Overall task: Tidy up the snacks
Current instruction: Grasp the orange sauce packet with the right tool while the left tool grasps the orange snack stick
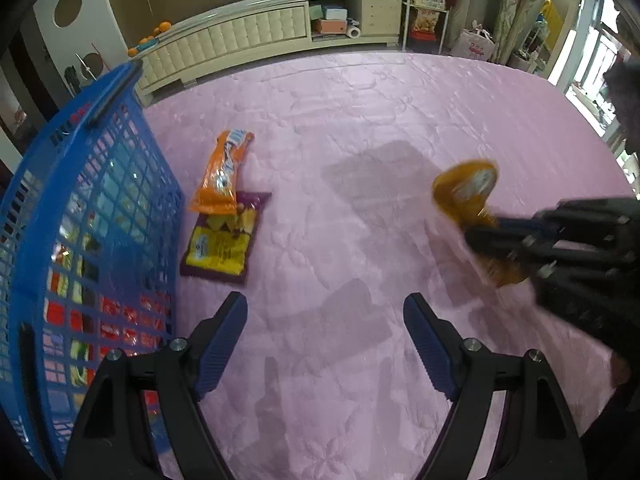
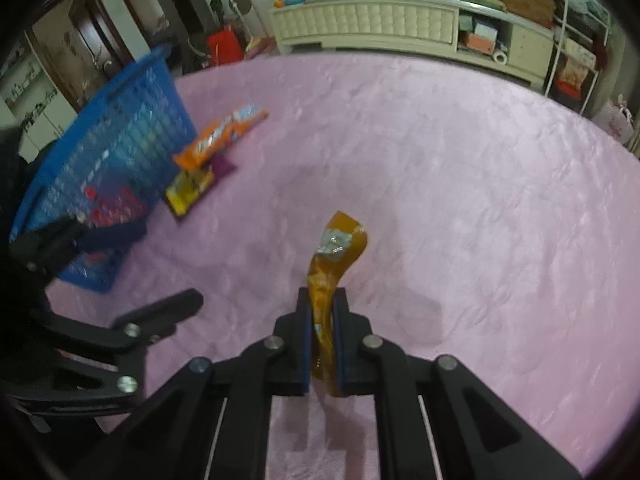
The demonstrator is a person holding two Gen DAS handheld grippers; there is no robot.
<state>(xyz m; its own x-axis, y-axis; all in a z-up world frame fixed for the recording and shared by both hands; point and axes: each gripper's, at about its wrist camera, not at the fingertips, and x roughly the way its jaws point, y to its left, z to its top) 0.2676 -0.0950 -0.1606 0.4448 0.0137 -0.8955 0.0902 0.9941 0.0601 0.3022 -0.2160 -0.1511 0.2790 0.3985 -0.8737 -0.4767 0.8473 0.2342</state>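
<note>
My right gripper [image 2: 322, 300] is shut on an amber snack packet [image 2: 334, 256] and holds it above the pink cloth; the packet also shows blurred in the left wrist view [image 1: 466, 192], with the right gripper [image 1: 488, 236] at the right. My left gripper [image 1: 325, 316] is open and empty above the cloth, next to the blue basket [image 1: 80, 184]. An orange snack bag [image 1: 224, 174] lies partly over a yellow and purple snack bag [image 1: 220, 246] beside the basket. The basket [image 2: 116, 148] holds several snack packets.
A pink quilted cloth [image 1: 380, 128] covers the surface. A cream low cabinet [image 1: 260, 32] with boxes stands beyond its far edge. A white wire rack [image 1: 426, 12] and curtains stand at the back right.
</note>
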